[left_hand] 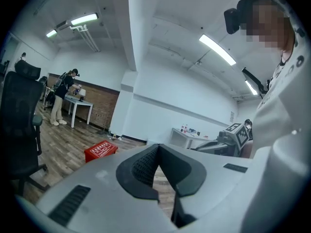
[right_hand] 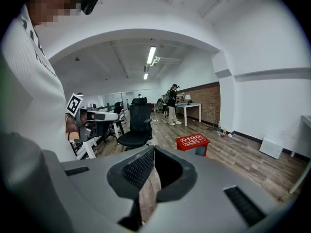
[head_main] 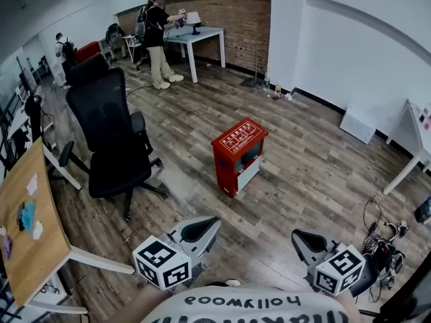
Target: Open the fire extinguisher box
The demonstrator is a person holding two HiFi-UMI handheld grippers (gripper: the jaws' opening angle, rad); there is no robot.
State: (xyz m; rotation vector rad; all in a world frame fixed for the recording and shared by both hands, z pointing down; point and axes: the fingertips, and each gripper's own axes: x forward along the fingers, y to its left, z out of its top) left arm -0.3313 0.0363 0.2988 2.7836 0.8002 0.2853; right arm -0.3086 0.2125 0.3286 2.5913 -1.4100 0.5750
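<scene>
The fire extinguisher box [head_main: 238, 155] is a red upright cabinet with a white-lettered top and a glazed front. It stands alone on the wooden floor, its door closed. It also shows small in the left gripper view [left_hand: 100, 150] and in the right gripper view [right_hand: 192, 141]. Both grippers hang low near my body, well short of the box. My left gripper [head_main: 213, 221] has its jaws together with nothing between them [left_hand: 157, 146]. My right gripper [head_main: 295, 235] is likewise shut and empty [right_hand: 153, 148].
A black office chair [head_main: 108, 130] stands left of the box. A wooden desk [head_main: 30, 227] fills the near left, and a white table [head_main: 417, 136] stands at the right. Cables [head_main: 384, 241] lie on the floor at the near right. A person [head_main: 158, 36] works at a far table.
</scene>
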